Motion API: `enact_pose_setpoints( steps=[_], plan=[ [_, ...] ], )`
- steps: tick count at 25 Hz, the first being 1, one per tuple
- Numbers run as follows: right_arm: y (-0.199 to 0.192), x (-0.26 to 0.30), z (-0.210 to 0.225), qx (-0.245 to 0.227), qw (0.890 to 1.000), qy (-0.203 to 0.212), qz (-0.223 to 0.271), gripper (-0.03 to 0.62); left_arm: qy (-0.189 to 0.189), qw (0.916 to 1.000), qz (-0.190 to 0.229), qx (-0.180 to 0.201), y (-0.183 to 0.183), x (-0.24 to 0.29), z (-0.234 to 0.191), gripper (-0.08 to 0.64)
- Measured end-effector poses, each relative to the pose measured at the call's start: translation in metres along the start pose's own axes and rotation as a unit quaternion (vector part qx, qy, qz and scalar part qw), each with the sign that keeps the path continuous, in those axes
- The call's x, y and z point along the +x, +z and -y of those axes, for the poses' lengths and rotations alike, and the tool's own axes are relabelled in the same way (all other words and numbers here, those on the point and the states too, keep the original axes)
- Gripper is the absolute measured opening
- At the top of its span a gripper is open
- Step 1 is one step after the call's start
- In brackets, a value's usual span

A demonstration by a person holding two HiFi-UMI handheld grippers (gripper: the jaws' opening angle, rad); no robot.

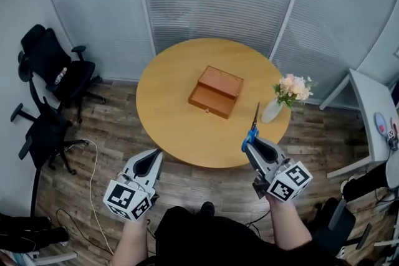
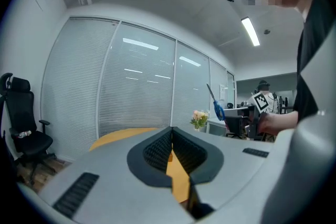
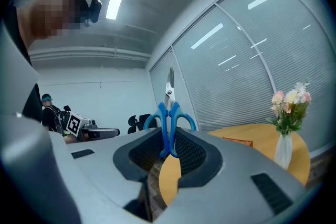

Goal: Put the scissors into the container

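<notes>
My right gripper [image 3: 169,148] was clamped on the scissors [image 3: 169,112] at the blue handles, blades standing up and away from me, held over the near right edge of the table [image 1: 167,116]. I judged them light, stiff and slick, liable to pivot in a handle grip, with a sharp tip to keep off the vase [image 1: 272,111] just beyond. My left gripper [image 2: 171,145] hung low on the near left, jaws together on nothing. The box [image 1: 215,91] sat mid-table, well apart, lid open toward the far side, and its tray looked empty.
</notes>
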State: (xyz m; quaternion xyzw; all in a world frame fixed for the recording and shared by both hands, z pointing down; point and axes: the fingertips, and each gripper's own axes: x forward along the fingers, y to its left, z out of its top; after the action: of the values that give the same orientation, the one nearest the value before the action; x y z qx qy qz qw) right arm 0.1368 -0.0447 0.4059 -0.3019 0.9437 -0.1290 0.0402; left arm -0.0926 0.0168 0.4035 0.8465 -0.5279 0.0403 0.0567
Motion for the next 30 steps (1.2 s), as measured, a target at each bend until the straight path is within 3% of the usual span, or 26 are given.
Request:
enact_pose_setpoints(
  steps=[10,22,30],
  plan=[
    [0.001,0.049,0.051,-0.003,0.999,-0.028,-0.015,0.092,-0.016,0.9998,0.007,-0.01,0.001,0.064,-0.056,0.014],
    [0.014,0.188,0.111,-0.013,0.995,-0.099,-0.018,0.092,-0.079,0.9968,0.009,0.007,0.028,0.167,-0.199,0.014],
    [-0.013,0.247,0.146,-0.008,0.991,-0.124,-0.06,0.092,-0.12,0.9927,-0.016,0.003,0.014,0.217,-0.229,0.014]
  ],
)
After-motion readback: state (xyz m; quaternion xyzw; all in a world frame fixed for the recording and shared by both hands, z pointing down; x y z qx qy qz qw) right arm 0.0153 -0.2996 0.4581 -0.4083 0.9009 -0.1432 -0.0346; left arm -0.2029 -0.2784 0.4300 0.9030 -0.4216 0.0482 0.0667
